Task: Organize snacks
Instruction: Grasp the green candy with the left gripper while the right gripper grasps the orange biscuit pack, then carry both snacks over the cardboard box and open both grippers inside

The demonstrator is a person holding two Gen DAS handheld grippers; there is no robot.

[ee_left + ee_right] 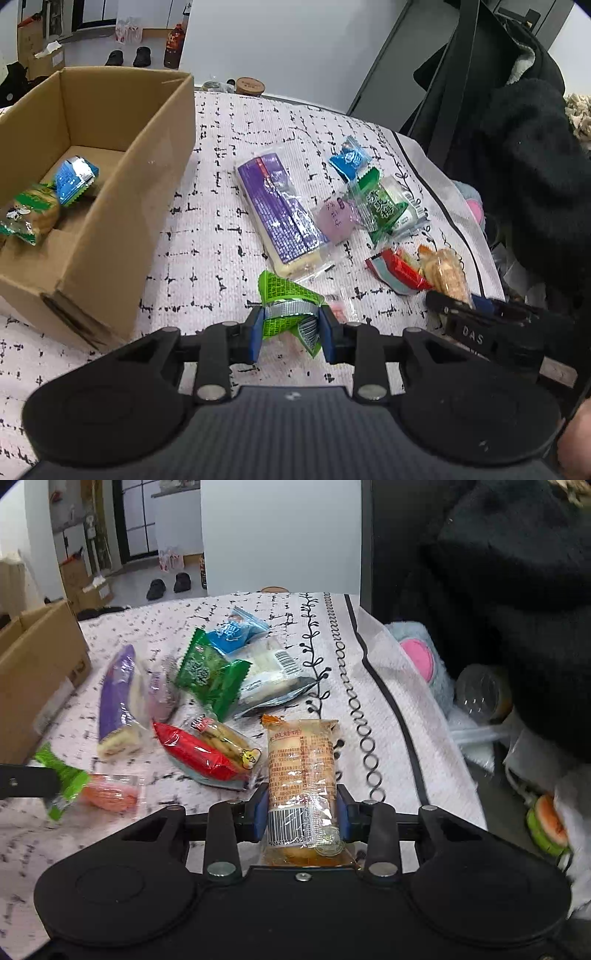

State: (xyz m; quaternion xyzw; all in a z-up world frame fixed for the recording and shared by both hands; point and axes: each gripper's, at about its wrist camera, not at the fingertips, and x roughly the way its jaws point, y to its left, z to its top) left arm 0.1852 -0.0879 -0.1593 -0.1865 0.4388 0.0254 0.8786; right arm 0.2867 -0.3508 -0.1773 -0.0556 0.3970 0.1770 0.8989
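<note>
Your left gripper (291,332) pinches a crumpled bright green packet (288,310) between its blue pads, near the surface's near edge, beside the cardboard box (122,192) at the left edge. The box holds a blue packet (74,177) and a green biscuit packet (31,214). Your right gripper (302,818) clamps an orange-sealed cake packet (303,771) toward the right edge. The purple packet (280,214) and red packet (199,753) lie loose mid-cloth (221,147).

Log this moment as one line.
left gripper: shut on green packet | right gripper: shut on orange-wrapped cake | cardboard box: two snacks inside
</note>
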